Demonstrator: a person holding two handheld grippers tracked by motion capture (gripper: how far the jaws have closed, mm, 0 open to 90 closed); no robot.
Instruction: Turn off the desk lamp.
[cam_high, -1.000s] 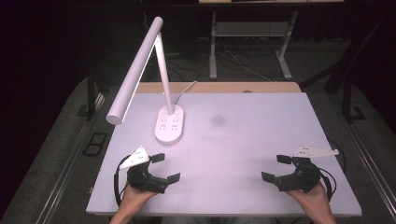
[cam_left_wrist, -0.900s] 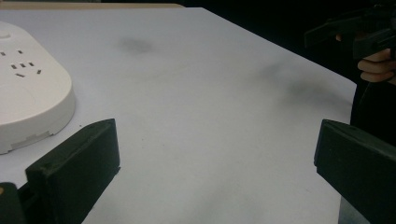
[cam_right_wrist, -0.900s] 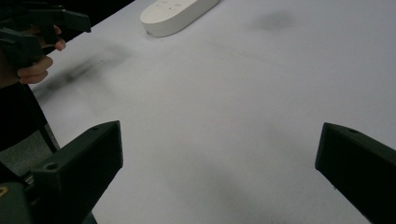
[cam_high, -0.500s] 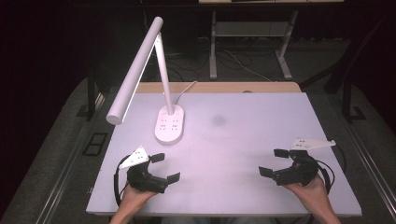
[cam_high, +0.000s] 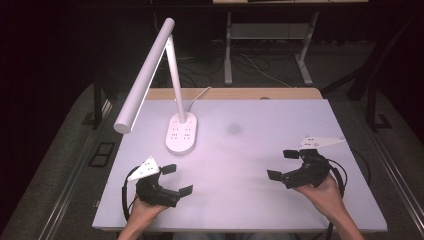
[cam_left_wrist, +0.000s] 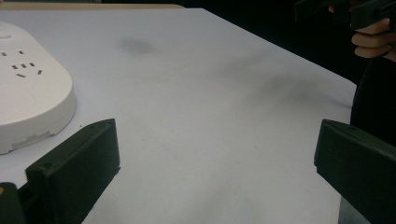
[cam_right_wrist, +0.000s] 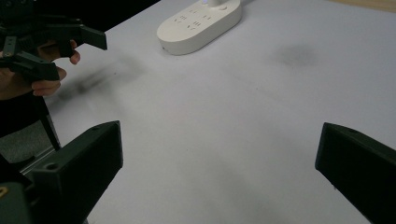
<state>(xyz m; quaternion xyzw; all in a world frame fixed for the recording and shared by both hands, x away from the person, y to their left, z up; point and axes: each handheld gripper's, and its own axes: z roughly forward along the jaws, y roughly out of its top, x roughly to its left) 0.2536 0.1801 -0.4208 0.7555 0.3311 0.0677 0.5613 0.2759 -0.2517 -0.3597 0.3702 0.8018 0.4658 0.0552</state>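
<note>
Holding nothing, the left gripper (cam_high: 174, 180) sits over the near-left part of the table (cam_high: 250, 150) with its jaws spread wide. In the left gripper view both black jaws stand far apart at the frame's lower corners, with bare white tabletop between them. Neither jaw touches an object.

The right gripper (cam_high: 282, 165) sits over the near-right part of the table, gripped by the person's right hand (cam_high: 320, 187). Its jaws are also spread wide, and the right gripper view shows bare tabletop between them. It holds and touches nothing.

The desk lamp (cam_high: 150, 70) stands at the far-left part of the table. Its oval white base (cam_high: 181, 133) carries socket openings on top and rests flat on the surface. The lamp's long head slants out to the left, past the table edge. The base lies beyond the left gripper, near it but apart, and well apart from the right gripper.

A faint dark smudge (cam_high: 233, 129) marks the tabletop right of the base.
</note>
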